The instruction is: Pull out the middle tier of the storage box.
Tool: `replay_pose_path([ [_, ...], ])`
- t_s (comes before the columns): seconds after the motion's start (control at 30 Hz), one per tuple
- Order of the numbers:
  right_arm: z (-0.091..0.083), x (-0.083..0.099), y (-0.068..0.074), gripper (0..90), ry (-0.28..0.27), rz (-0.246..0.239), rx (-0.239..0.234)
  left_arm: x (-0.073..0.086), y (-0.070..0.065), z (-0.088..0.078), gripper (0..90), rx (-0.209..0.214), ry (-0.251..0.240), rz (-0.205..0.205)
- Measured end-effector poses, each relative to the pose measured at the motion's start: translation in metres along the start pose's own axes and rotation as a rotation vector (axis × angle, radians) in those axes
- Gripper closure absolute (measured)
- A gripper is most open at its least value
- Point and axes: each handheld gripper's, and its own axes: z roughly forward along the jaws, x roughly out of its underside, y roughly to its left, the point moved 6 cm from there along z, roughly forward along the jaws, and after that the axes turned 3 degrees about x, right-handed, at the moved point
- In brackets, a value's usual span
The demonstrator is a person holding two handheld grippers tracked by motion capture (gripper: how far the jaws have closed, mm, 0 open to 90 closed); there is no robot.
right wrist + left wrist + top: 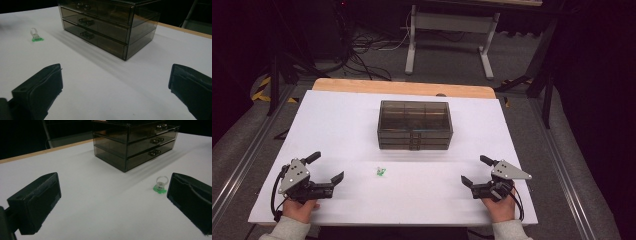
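Note:
A smoky see-through drawer chest [414,124] with three shut drawers stands mid-table, also seen as the chest [135,142] and the chest [107,25]. A small clear ring with a green base [381,171] lies on the white board in front of it; it appears as the ring [160,184] by the right jaw and the ring [35,34] far left. My left gripper [326,167] rests near the front left, open and holding nothing. My right gripper [474,171] rests at the front right, jaws wide apart and nothing between them.
The white board [337,130] lies on a wooden table [362,85]. Beyond it are floor cables [362,50] and a white table frame [452,35]. Metal rails run along both sides.

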Motion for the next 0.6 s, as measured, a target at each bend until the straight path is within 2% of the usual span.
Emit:
replay_pose_path([
  [0.07, -0.0005, -0.0002, 0.0001, 0.1, -0.003, -0.006, 0.004, 0.0000, 0.0006, -0.0001, 0.2, 0.003, -0.006, -0.014],
  [0.17, -0.0008, -0.0004, 0.0005, 0.0, -0.015, 0.000, 0.000, 0.0001, 0.0007, 0.0001, 0.2, 0.002, -0.005, -0.013],
  [0.37, -0.0012, -0.0006, -0.0003, 0.0, -0.020, 0.000, 0.011, 0.0002, -0.0022, 0.0020, 0.2, 0.010, 0.000, 0.017],
  [0.6, -0.0003, -0.0005, 0.0006, 0.0, -0.023, -0.004, 0.013, 0.0002, -0.0024, 0.0022, 0.2, 0.010, -0.001, 0.019],
])
